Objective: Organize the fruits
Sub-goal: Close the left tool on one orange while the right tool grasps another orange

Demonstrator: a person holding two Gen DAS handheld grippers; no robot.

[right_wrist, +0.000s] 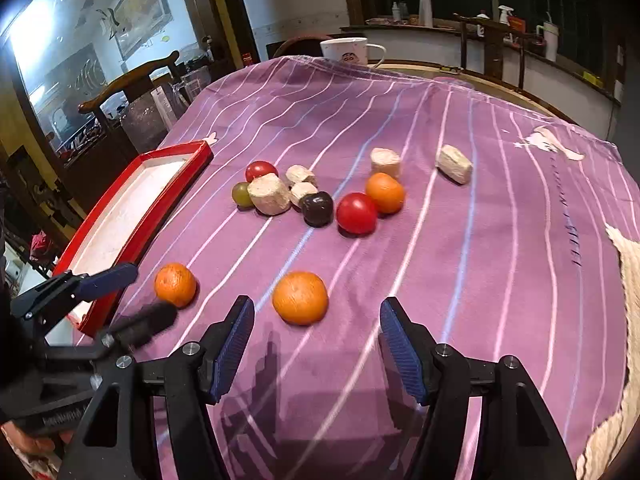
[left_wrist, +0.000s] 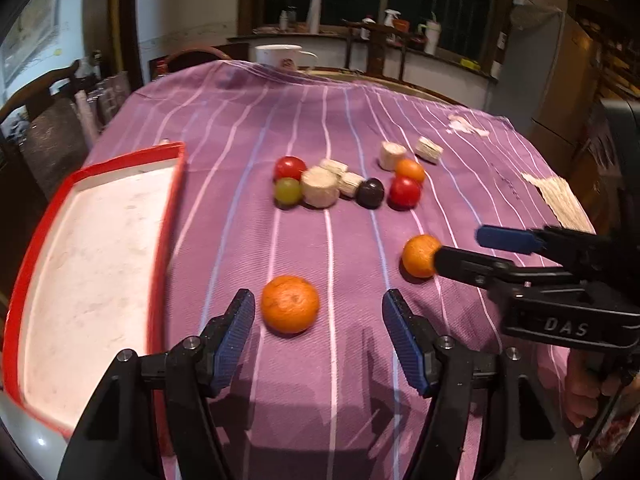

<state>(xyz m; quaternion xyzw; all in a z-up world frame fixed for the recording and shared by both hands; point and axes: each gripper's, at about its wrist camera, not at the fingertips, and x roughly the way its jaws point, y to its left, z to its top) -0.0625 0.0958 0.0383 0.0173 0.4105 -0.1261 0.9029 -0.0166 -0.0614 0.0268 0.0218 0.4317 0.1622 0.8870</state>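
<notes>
Both grippers are lining up on a mandarin each; nothing is held yet. The left gripper (left_wrist: pixel 318 312) stands part-open, its fingers apart on either side of the near mandarin (left_wrist: pixel 290 304), not touching it. The right gripper (right_wrist: pixel 317 318) is likewise part-open just short of the second mandarin (right_wrist: pixel 300 298). The next move probably calls for easing each forward until the fruit sits between the pads, then closing gently. The red tray (left_wrist: pixel 178 184) lies empty to the left. Farther back sit tomatoes (left_wrist: pixel 405 192), a grape (left_wrist: pixel 287 191), a dark fruit (left_wrist: pixel 370 193) and pale chunks (left_wrist: pixel 320 187).
</notes>
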